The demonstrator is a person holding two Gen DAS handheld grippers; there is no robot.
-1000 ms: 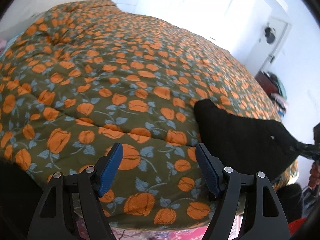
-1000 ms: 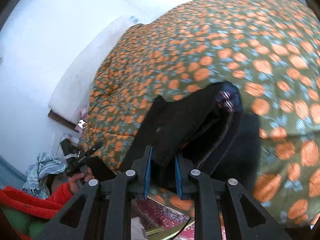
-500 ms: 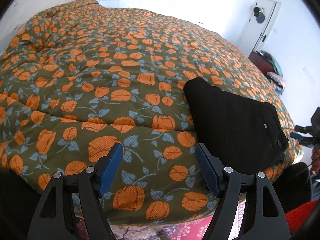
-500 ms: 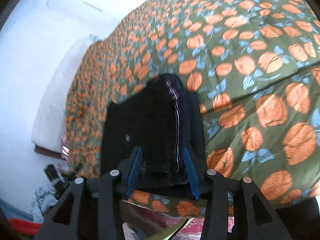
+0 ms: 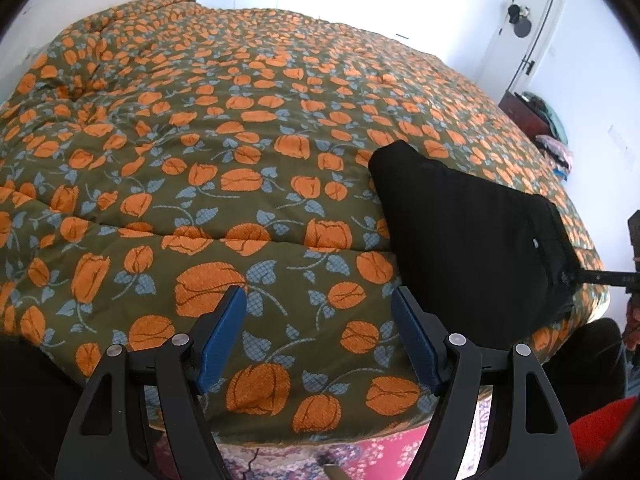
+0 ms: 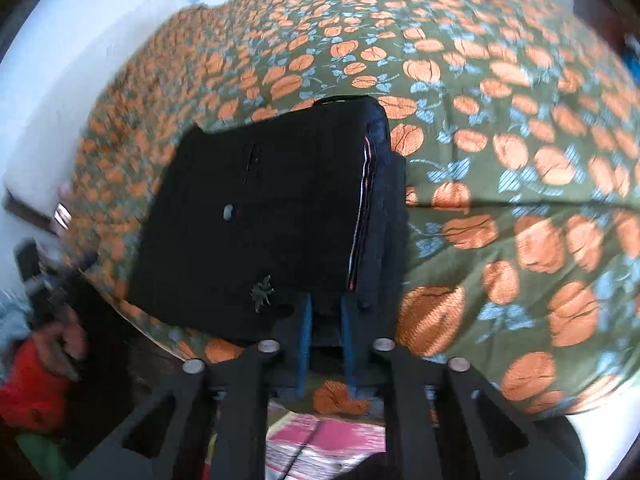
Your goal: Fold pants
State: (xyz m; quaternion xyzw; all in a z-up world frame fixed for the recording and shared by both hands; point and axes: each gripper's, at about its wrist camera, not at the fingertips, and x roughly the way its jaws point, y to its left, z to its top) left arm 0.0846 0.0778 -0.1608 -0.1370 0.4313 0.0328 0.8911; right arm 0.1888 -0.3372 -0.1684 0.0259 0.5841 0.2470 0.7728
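Note:
The black pants [image 5: 472, 236] lie folded in a flat stack near the bed's near right corner, and show large in the right wrist view [image 6: 272, 212] with layered edges on their right side. My left gripper [image 5: 318, 336] is open and empty, hovering over the quilt left of the pants. My right gripper [image 6: 324, 312] has its blue pads close together on the near edge of the pants; it also shows in the left wrist view [image 5: 600, 278] at the stack's right edge.
An olive quilt with orange flowers [image 5: 240, 140] covers the whole bed. A pink patterned rug [image 5: 392, 452] lies below the bed's near edge. A white door [image 5: 528, 32] and a dark cabinet with clothes [image 5: 532, 120] stand at the far right.
The pants went from held up and draped to lying flat in a folded stack. My right gripper opened wide, then narrowed on the near edge. The left gripper stayed open and shifted slightly.

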